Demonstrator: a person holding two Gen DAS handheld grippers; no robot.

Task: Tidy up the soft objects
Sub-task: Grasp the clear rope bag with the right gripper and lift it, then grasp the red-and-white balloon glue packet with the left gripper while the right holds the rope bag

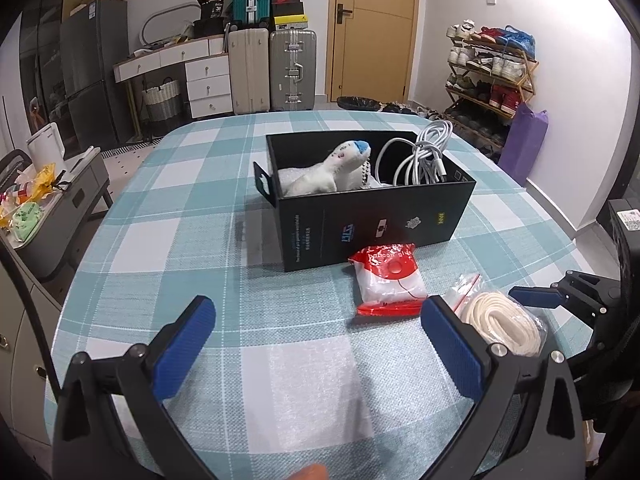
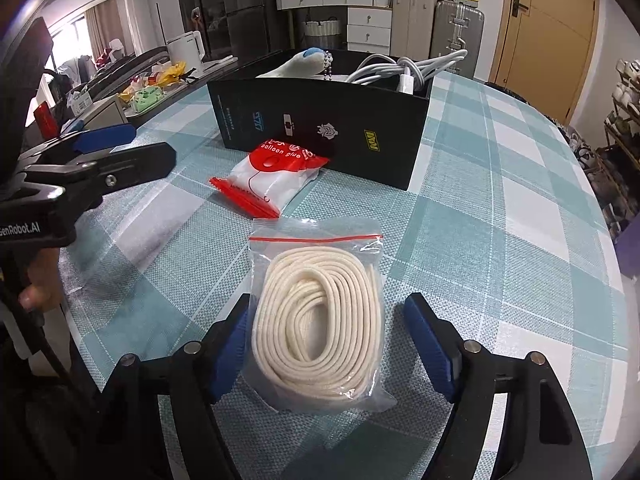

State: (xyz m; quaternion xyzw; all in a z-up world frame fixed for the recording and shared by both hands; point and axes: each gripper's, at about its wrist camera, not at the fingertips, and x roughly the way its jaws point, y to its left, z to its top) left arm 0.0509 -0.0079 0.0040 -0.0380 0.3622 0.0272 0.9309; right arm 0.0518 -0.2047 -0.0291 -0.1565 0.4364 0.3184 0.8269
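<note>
Cream cord coil in clear zip bag (image 2: 318, 320) lying on checked tablecloth (image 2: 500, 240) | right gripper (image 2: 326, 344) straddling it, jaws parted, left pad touching | light, slippery; pinching mid-coil looks safest | left gripper (image 1: 318, 344) idling agape.

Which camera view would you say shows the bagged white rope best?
The right wrist view: the bagged white rope lies whole and centred between the right gripper's fingers. The left wrist view shows it only at the edge, partly hidden behind a finger.

Toy (image 1: 332, 168) and cable (image 1: 420, 156) inside box (image 1: 380, 216); glue packet (image 1: 390, 284) just before it, rope bag (image 2: 320, 320) nearer.
</note>
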